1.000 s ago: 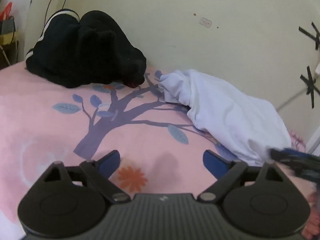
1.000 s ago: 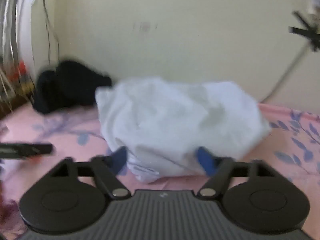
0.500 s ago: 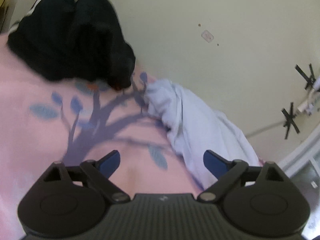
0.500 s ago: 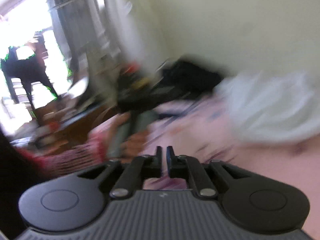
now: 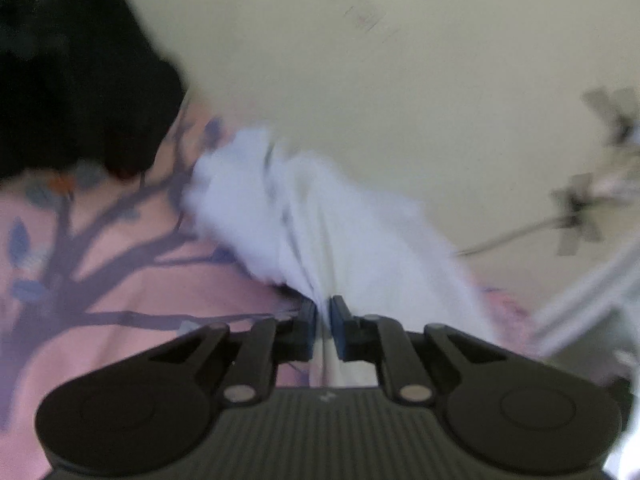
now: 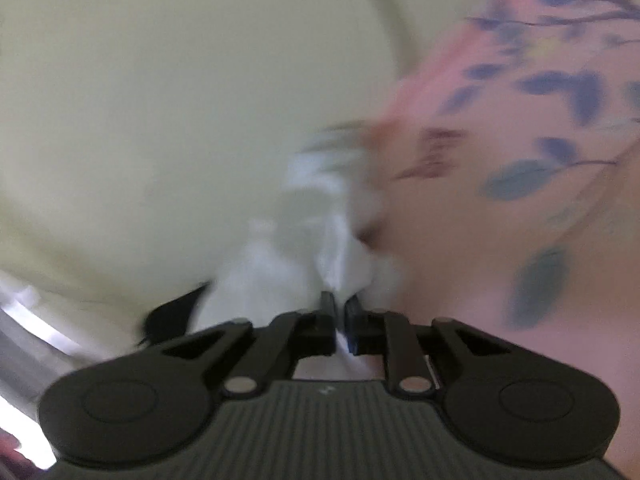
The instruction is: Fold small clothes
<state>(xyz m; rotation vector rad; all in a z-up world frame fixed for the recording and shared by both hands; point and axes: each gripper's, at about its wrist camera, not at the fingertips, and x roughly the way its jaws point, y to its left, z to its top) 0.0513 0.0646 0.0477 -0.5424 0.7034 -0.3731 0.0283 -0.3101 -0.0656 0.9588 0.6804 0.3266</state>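
A white garment [image 5: 320, 216] lies bunched on the pink bedsheet [image 5: 132, 280] against the cream wall. My left gripper [image 5: 323, 316] is shut on its near edge, and cloth runs between the blue pads and back under them. In the right wrist view the same white garment [image 6: 288, 264] is blurred, and my right gripper [image 6: 339, 312] is shut on a fold of it, close to the wall. Both views are motion-blurred.
A pile of black clothes [image 5: 72, 80] lies at the back left against the wall. The pink sheet with its tree and leaf print [image 6: 520, 180] spreads to the right. Black tape crosses [image 5: 580, 208] mark the wall at right.
My left gripper went from open to shut on the white garment's edge. My right gripper swung back from the room to the garment and now grips a fold.
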